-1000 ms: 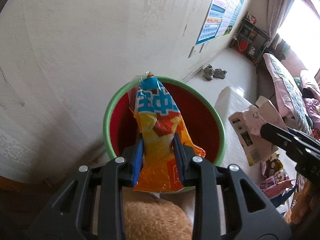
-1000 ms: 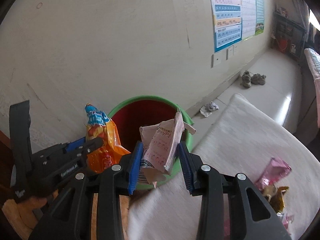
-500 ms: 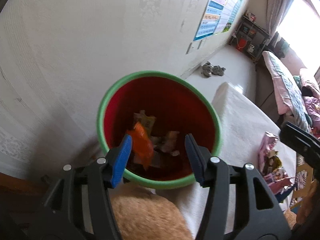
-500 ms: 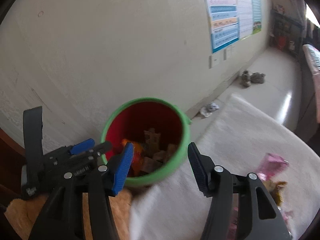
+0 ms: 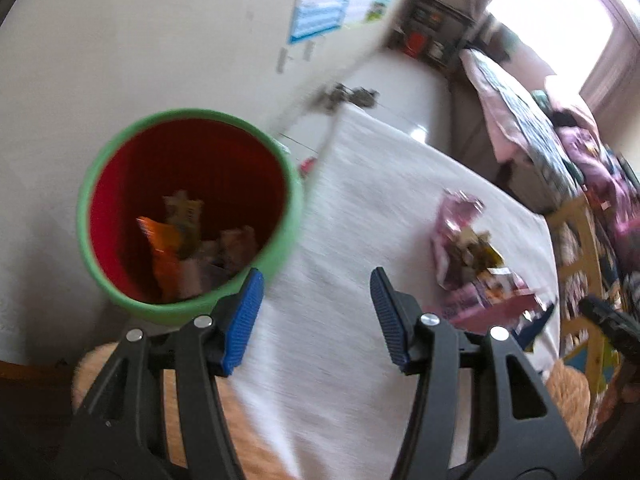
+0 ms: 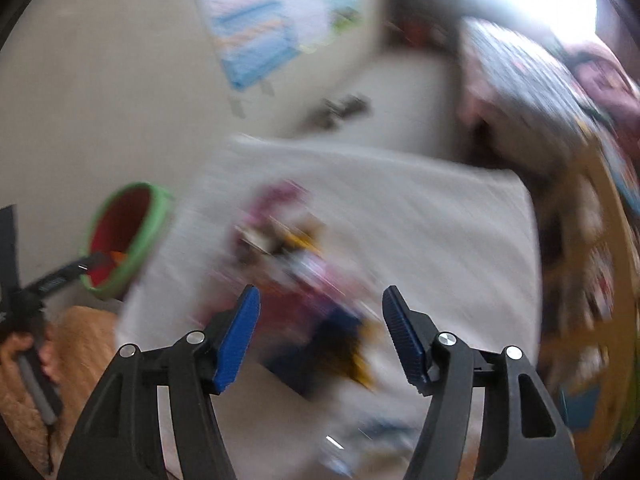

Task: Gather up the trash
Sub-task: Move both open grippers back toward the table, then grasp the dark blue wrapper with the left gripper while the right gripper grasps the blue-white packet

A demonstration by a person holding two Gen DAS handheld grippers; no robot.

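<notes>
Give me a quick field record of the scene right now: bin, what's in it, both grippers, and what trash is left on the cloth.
bin: green-rimmed red bucket, standing beside the white cloth
bin contents: orange wrapper and a few pale wrappers at the bottom
left gripper: jaws apart, nothing between them, over the cloth's edge next to the bucket
right gripper: jaws opening, nothing held, pointed at the remaining pile
trash left: pink wrapper pile on the cloth; single pieces too blurred to count
image quality: right wrist view heavily motion-blurred
</notes>
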